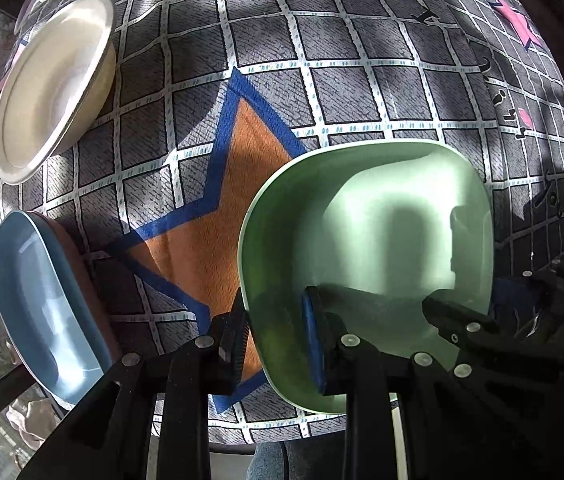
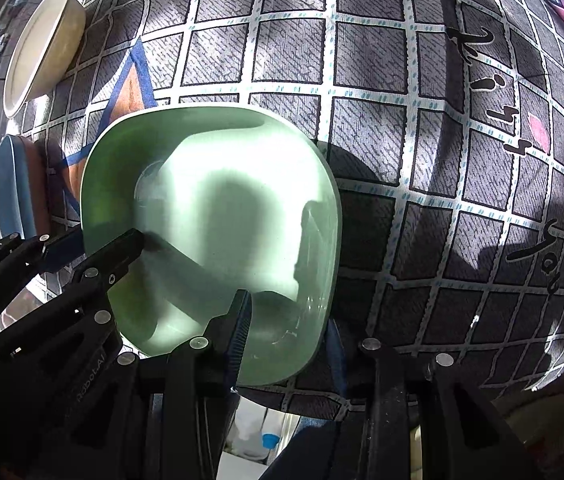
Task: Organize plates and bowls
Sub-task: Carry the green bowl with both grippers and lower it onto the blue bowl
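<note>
Left wrist view: both grippers straddle the green bowl's (image 1: 365, 248) rim near the table's (image 1: 361, 80) front edge, left gripper (image 1: 278, 344) on its left side, right gripper (image 2: 287, 340) on its right, jaws spread with the wall between them; whether they pinch it I cannot tell. The blue bowl (image 1: 38, 300) already sits nested on a brown one, and the white bowls (image 1: 50, 88) stand apart, so sorting seems partly done.

One green bowl (image 1: 365, 248), one blue bowl (image 1: 42, 304), three white dishes (image 1: 50, 88).
</note>
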